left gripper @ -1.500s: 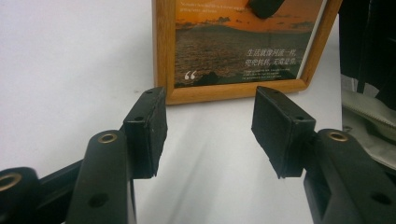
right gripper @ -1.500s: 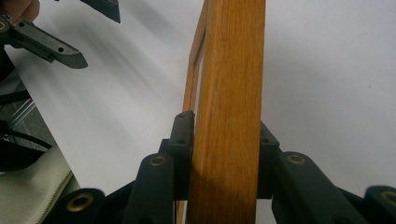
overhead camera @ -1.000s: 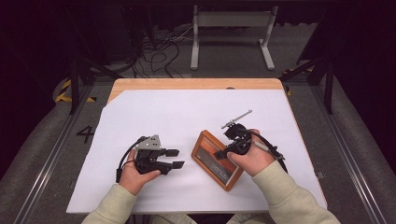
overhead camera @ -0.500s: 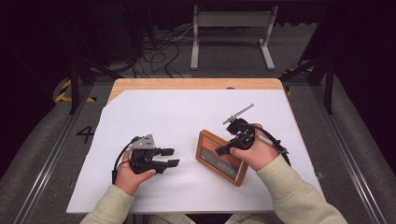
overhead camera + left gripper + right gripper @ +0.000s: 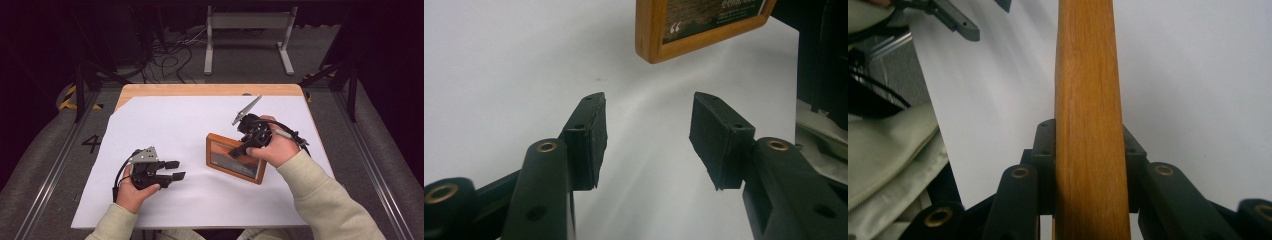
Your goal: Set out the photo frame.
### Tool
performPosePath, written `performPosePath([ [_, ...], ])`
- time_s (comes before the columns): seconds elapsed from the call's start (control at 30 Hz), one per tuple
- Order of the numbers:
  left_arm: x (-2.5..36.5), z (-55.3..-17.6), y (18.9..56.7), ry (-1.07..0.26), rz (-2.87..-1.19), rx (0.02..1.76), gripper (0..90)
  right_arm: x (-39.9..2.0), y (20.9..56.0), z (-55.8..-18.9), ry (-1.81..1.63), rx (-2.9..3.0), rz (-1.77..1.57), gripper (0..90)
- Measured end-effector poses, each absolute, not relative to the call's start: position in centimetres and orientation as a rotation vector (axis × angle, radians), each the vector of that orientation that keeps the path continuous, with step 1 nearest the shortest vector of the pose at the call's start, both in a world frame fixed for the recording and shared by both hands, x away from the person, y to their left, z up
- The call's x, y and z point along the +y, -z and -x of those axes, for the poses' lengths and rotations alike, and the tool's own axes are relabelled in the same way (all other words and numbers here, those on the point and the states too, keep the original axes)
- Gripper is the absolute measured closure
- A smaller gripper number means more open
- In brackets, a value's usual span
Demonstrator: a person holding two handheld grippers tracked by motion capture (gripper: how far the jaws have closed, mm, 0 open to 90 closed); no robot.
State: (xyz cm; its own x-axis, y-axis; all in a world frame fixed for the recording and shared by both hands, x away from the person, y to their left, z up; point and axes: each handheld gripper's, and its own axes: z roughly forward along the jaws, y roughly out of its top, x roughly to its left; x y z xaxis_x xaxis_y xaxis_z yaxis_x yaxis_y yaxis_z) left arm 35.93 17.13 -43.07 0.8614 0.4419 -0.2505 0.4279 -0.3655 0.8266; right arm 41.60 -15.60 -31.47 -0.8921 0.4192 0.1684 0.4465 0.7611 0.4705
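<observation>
A wooden picture frame [image 5: 235,159] with a dark picture hangs tilted just above the white sheet at centre right. My right gripper [image 5: 243,150] is shut on its edge; in the right gripper view the frame's wooden edge [image 5: 1088,90] runs straight up between the pads of the right gripper [image 5: 1088,165]. My left gripper [image 5: 175,170] rests low on the sheet at the left, pointing right, open with nothing between its fingers. In the left gripper view the left gripper [image 5: 646,140] has its jaws well apart, and a corner of the frame [image 5: 649,47] hangs ahead of them.
The white sheet [image 5: 175,125] covers most of a wooden table [image 5: 200,90]. A grey metal stand [image 5: 247,22] and loose cables [image 5: 170,55] lie on the floor beyond the far edge. Dark rails run along both sides.
My right gripper has lifted the frame off the sheet and turned it, carrying it slightly up and right. The left gripper has stayed almost still.
</observation>
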Motion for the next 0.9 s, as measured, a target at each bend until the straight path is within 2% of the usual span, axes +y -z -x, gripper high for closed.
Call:
performPosePath([
  [0.47, 17.1, -36.0, 43.1, -0.004, -2.003, 0.635, 49.8, -14.6, 31.8, -43.1, 0.810, -2.963, 0.333, 70.5],
  [0.9, 17.0, -36.1, 43.2, 0.000, -2.002, 0.632, 49.7, -14.2, 33.5, -45.3, 0.843, -2.944, 0.165, 70.5],
])
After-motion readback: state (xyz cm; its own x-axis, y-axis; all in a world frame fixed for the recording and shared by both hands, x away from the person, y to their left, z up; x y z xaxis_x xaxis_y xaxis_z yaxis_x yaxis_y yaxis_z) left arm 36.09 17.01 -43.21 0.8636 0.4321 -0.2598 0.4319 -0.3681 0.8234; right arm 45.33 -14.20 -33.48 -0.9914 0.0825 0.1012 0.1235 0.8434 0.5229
